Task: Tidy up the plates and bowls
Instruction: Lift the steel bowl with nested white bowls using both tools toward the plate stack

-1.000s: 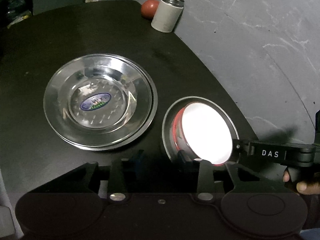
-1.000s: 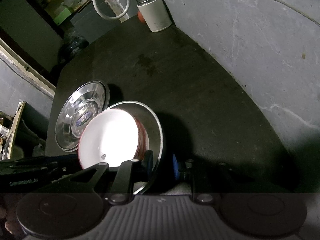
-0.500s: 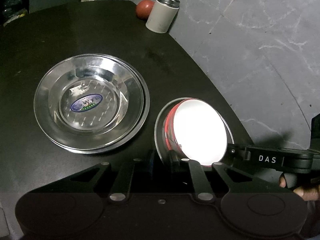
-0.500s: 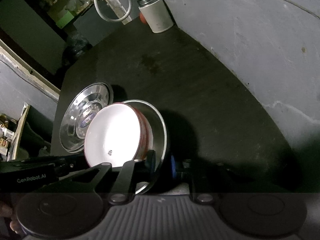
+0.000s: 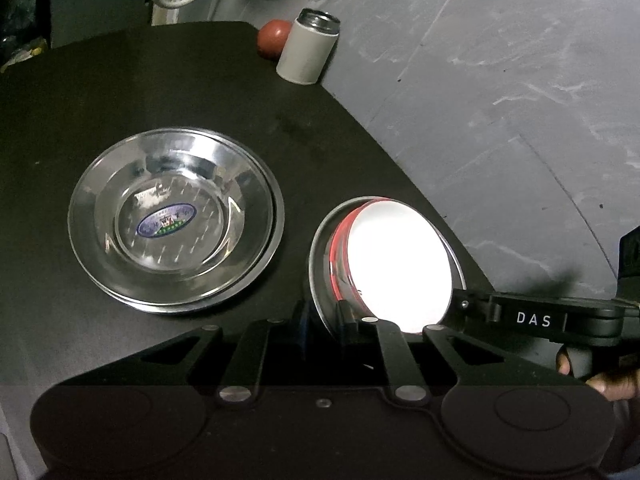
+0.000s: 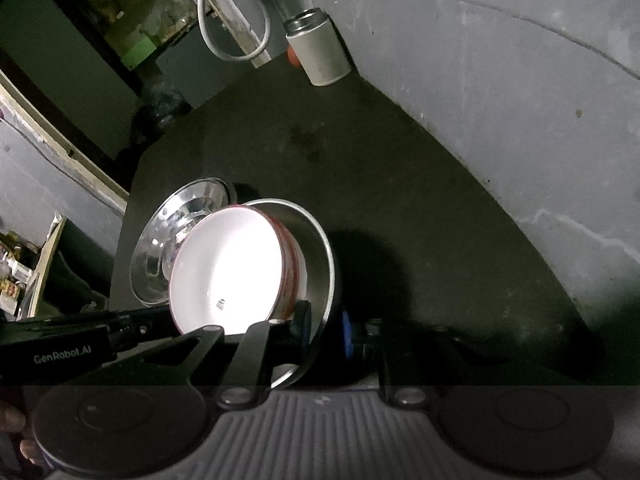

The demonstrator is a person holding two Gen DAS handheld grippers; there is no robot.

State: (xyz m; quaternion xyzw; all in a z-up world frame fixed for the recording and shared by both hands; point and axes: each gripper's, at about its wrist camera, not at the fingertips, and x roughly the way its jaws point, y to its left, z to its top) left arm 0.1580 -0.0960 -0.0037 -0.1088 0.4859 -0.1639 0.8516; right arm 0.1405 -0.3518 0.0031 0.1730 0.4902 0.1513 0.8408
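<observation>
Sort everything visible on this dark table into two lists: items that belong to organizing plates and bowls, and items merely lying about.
Belonging to the job:
- stacked steel plates
- steel bowl, gripped at its rim
- white bowl with red outside, nested in the steel bowl
- left hand-held gripper
- right hand-held gripper

Lying about:
- white canister
- red round object, possibly fruit
- looped white cable
</observation>
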